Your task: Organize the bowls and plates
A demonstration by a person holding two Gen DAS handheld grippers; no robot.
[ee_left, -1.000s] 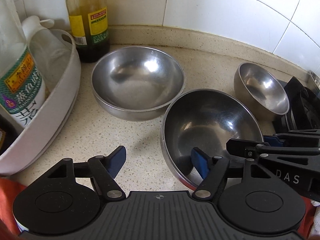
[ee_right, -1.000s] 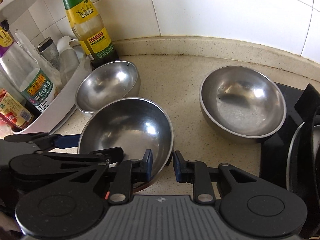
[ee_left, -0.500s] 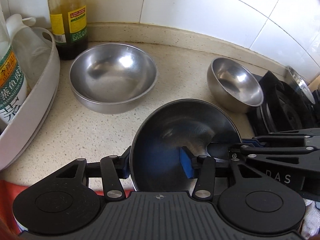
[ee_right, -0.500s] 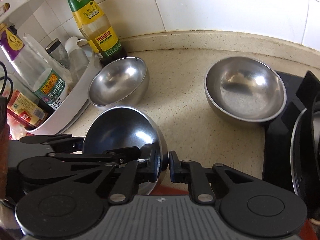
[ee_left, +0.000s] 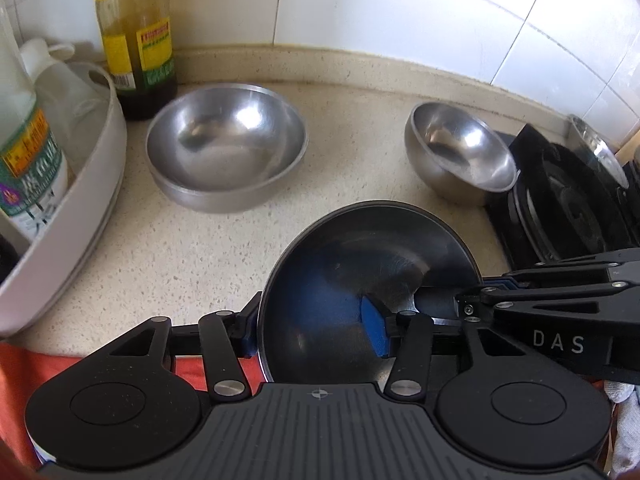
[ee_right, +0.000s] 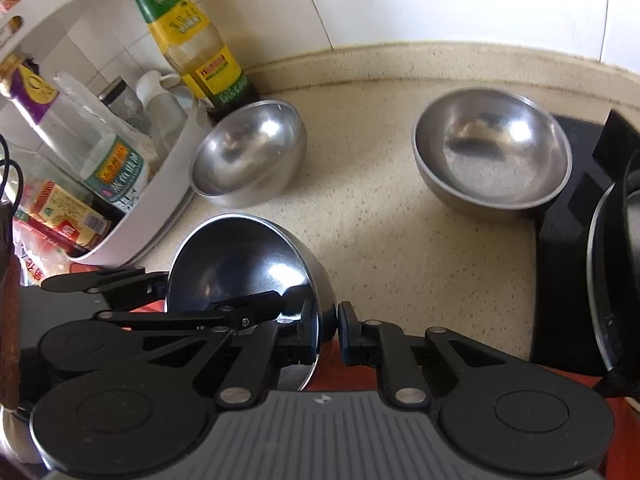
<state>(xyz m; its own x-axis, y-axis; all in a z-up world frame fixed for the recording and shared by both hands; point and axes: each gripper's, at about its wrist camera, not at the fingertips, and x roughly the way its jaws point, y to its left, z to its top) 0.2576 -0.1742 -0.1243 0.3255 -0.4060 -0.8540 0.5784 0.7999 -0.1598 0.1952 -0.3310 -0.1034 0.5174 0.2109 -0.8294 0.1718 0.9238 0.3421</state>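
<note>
Both grippers hold one steel bowl [ee_left: 360,276] lifted and tilted above the counter's front edge. My left gripper [ee_left: 314,332] is shut on its left rim, one blue pad inside, one outside. My right gripper [ee_right: 328,334] is shut on the same bowl's [ee_right: 240,264] right rim. A second steel bowl [ee_left: 226,152] sits on the counter at the back left, by the bottle; it also shows in the right wrist view [ee_right: 248,156]. A third steel bowl [ee_left: 460,152] rests at the right, against the stove; it shows in the right wrist view too [ee_right: 492,152].
A white caddy [ee_left: 80,184] with bottles stands at the left. A tall sauce bottle [ee_left: 136,36] stands against the tiled wall. A black stove [ee_left: 568,208] with a pan [ee_right: 616,280] borders the counter on the right.
The held bowl has risen off the counter and tipped up on edge. Both grippers have pulled back toward the front edge with it.
</note>
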